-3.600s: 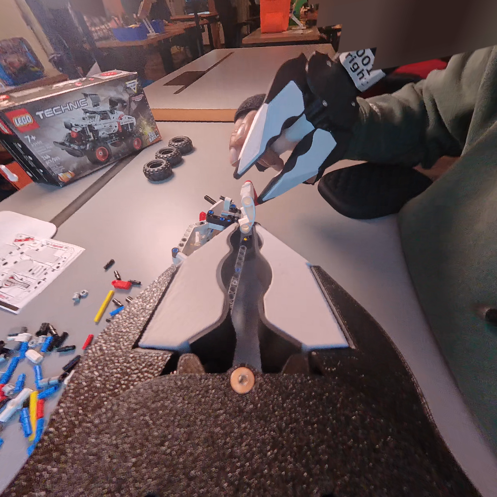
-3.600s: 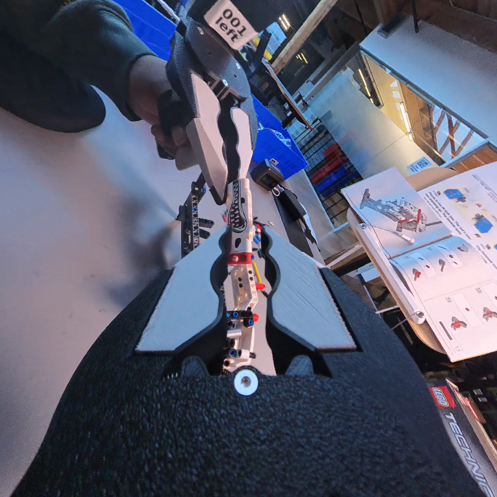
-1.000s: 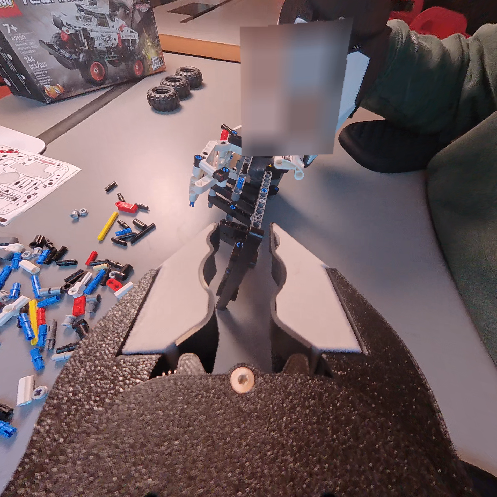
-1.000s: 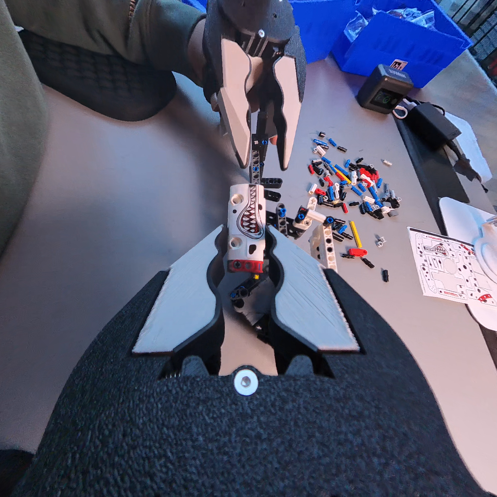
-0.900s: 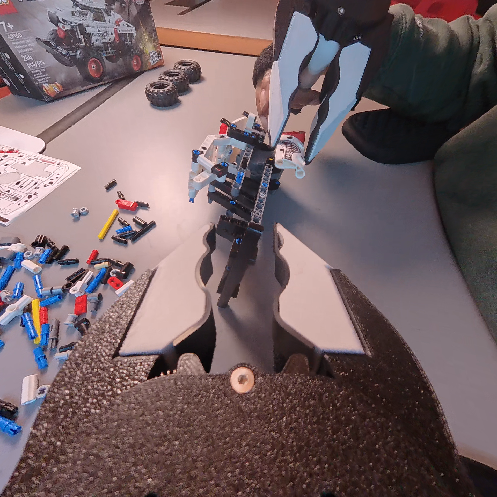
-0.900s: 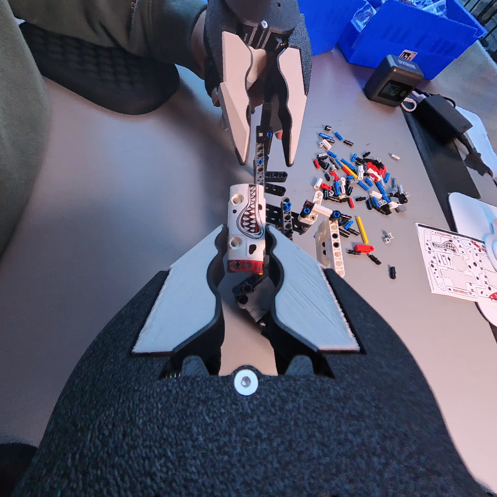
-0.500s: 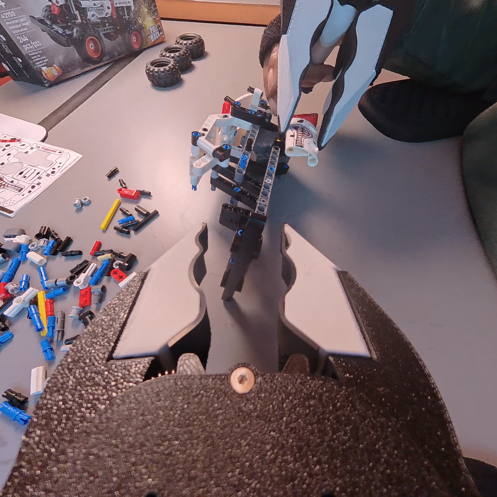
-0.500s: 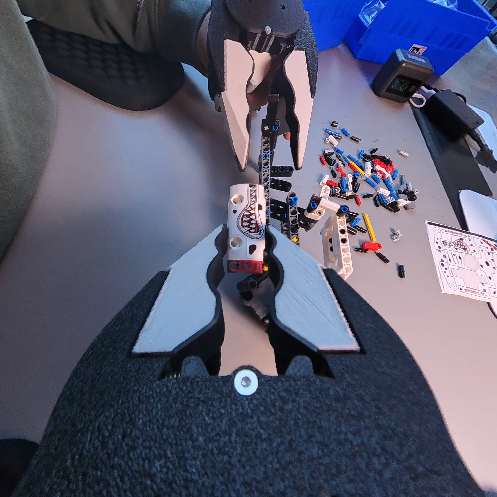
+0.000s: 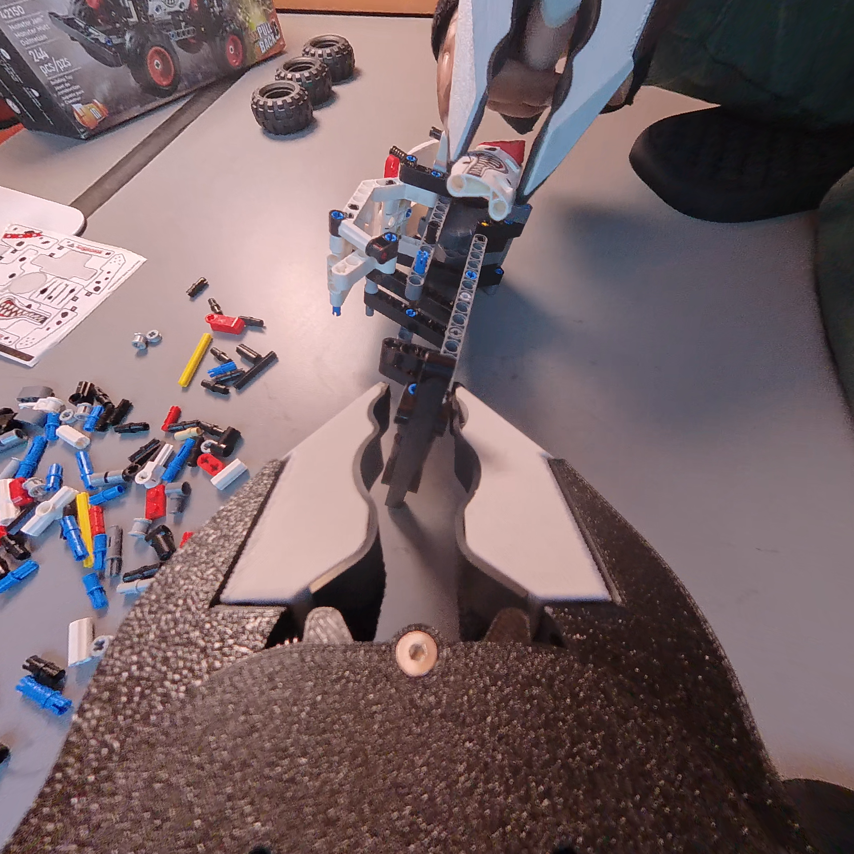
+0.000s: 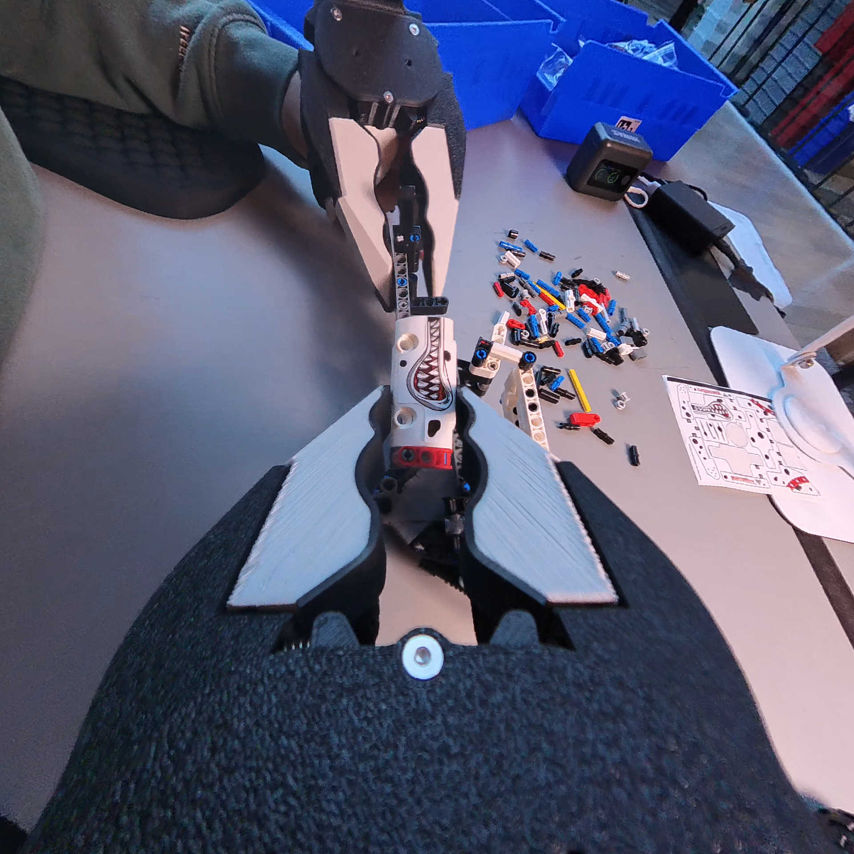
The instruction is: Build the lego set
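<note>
Right wrist view, right claw (image 10: 420,397) clamping lego model (image 10: 423,369), left claw (image 9: 418,393) gripping far end

Left tongs (image 9: 418,406) clamp the lego chassis (image 9: 432,277)

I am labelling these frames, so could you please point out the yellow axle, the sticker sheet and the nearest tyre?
yellow axle (image 9: 195,360), left wrist view, mid-shaft.
sticker sheet (image 10: 735,439), right wrist view, sheet's centre.
nearest tyre (image 9: 280,105), left wrist view, its treaded sidewall.

Lego box (image 9: 115,55) cut off by top edge.
</note>
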